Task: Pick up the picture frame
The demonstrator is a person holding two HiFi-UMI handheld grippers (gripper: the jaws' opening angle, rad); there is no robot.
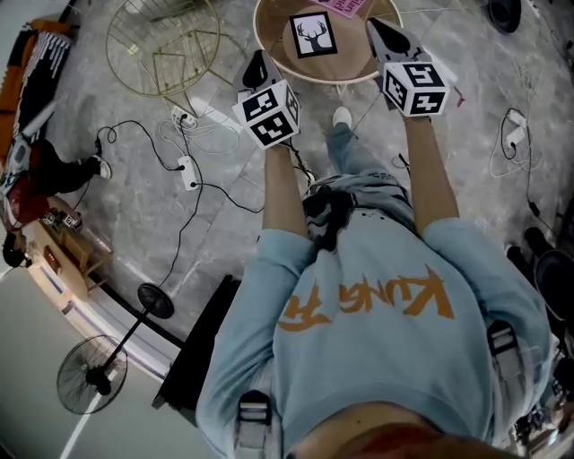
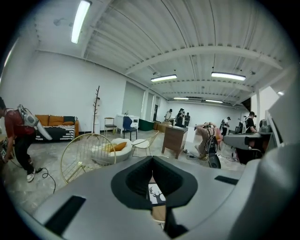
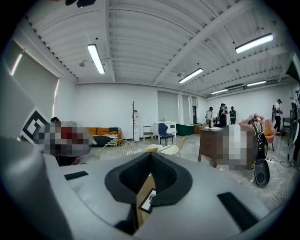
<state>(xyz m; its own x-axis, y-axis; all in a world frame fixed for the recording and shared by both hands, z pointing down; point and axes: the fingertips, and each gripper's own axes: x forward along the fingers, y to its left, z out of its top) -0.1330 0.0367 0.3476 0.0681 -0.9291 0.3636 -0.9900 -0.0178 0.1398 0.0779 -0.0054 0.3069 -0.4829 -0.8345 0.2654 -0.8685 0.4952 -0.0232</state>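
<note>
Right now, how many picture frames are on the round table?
1. The deer-print picture frame lies on the round table; the table's far part is out of view, so others may be hidden.

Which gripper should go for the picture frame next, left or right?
Right, probably. The right gripper is over the round table beside the picture frame; the left gripper sits back at the rim. Both are shut.
</note>
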